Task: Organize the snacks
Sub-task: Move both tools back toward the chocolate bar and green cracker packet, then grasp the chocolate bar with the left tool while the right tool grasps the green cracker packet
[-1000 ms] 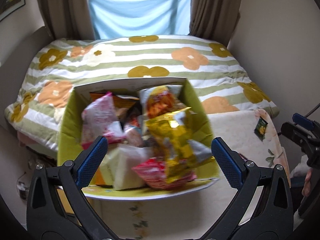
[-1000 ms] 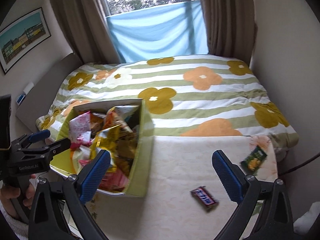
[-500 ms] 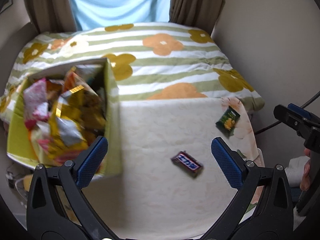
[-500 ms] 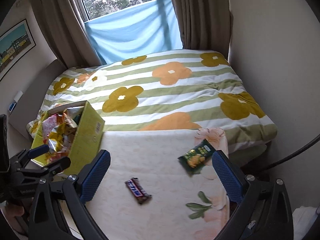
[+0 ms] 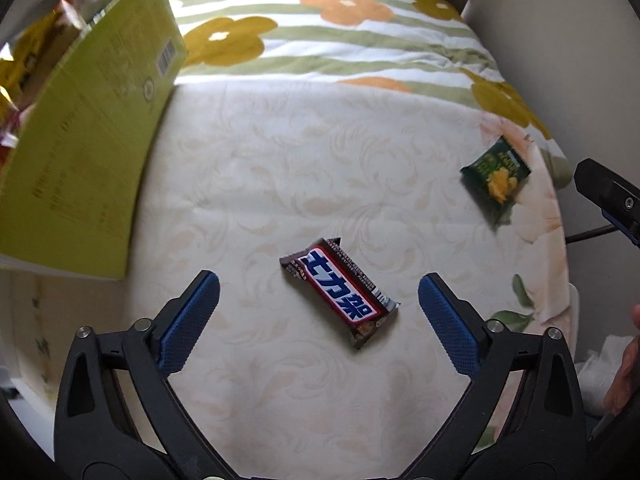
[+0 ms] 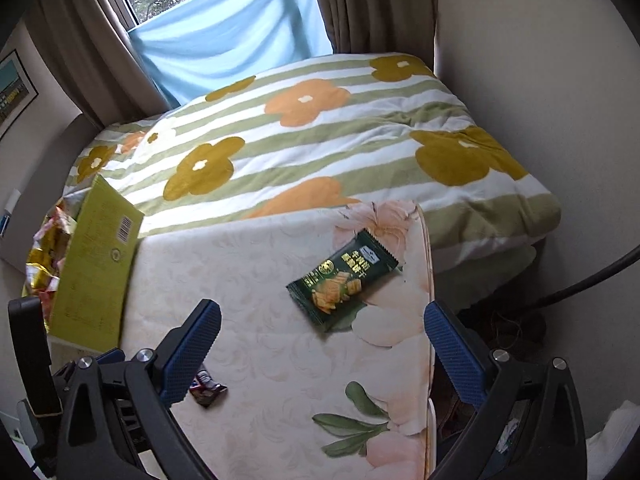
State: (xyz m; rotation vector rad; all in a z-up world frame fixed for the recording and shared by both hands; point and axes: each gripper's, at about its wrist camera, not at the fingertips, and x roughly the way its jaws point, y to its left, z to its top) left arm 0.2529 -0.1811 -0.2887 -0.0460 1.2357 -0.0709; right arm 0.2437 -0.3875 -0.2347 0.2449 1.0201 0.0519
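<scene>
A dark chocolate bar (image 5: 339,291) with a red and blue label lies on the cream cloth. My left gripper (image 5: 319,286) hovers over it, jaws wide but closing, the bar lying between them with the pads clear of it. A dark green cracker packet (image 5: 496,176) lies toward the cloth's right edge. In the right wrist view that green packet (image 6: 344,282) lies just beyond my right gripper (image 6: 322,314), which is open and holds nothing. One end of the chocolate bar (image 6: 209,390) peeks out beside the right gripper's left finger. The green snack box (image 5: 86,132) stands at the left, full of packets.
The cream floral cloth (image 5: 304,184) covers the surface and ends at its right edge (image 6: 430,320), with floor and a cable below. A striped flowered quilt (image 6: 304,136) lies behind, under a curtained window. A hand (image 5: 624,364) shows at the right.
Both grippers have swung right, away from the box, and dropped toward the cloth. The left now frames the chocolate bar, the right the green packet. The left jaws have narrowed slightly.
</scene>
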